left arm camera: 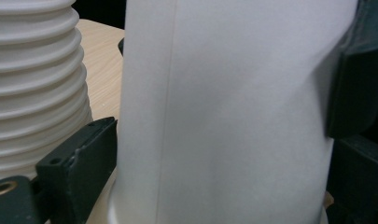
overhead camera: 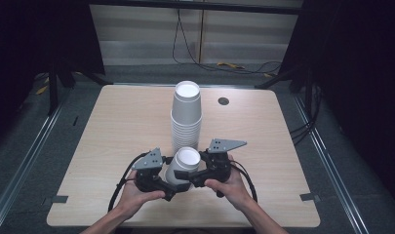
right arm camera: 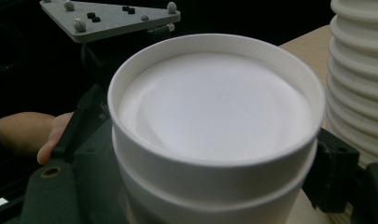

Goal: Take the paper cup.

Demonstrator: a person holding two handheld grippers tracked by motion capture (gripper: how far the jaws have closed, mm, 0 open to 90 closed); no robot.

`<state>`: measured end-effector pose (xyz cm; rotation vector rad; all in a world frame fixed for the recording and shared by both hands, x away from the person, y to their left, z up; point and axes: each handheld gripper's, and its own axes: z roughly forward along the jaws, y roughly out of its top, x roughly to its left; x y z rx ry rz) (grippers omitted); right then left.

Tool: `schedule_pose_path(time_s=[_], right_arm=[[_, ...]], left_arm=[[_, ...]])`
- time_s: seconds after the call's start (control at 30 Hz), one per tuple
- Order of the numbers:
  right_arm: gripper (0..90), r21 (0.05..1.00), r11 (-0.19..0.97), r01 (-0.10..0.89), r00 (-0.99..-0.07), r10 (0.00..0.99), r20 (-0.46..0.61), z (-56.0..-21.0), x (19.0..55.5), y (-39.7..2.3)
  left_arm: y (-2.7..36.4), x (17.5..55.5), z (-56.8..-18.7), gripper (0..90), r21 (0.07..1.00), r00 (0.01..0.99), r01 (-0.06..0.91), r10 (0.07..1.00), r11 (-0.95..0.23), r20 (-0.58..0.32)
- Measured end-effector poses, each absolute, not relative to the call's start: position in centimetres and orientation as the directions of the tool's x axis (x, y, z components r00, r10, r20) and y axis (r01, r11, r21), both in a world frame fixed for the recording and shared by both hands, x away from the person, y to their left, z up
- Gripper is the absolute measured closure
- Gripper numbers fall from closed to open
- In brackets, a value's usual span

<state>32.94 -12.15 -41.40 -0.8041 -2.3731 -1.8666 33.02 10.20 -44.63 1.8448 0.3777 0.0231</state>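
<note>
A white paper cup (left arm camera: 233, 112) stood upright between my two black jaws, its seam running down its wall. My left-hand pad (left arm camera: 81, 163) sat just beside the wall; whether it touched, I could not tell. A stack of ribbed white cups (left arm camera: 35, 88) rose at the left on the wooden table (left arm camera: 102, 70).

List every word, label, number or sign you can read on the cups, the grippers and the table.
None can be read. The cup stack, the near cups, the table and the grey plate carry no print; the plate has only screws.
</note>
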Motion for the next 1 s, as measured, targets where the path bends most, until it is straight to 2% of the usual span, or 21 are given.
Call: schedule_pose_path(time_s=[0.1,0.7,1.0], right_arm=[[21.1,0.906,0.153,0.395,-0.869,0.38,0.315,-41.37,32.84,-12.1],[19.6,0.883,0.161,0.441,-0.857,0.367,0.361,-41.5,33.19,-12.36],[14.0,0.878,0.179,0.443,-0.852,0.388,0.351,-41.36,33.21,-12.46]], left_arm=[[10.24,32.92,-44.59,9.6,0.938,0.951,0.233,0.261,-0.257,-0.165],[10.45,32.94,-44.51,12.9,0.932,0.959,0.212,0.247,-0.293,-0.14],[10.46,33.0,-44.56,13.5,0.924,0.96,0.213,0.242,-0.317,-0.138]])
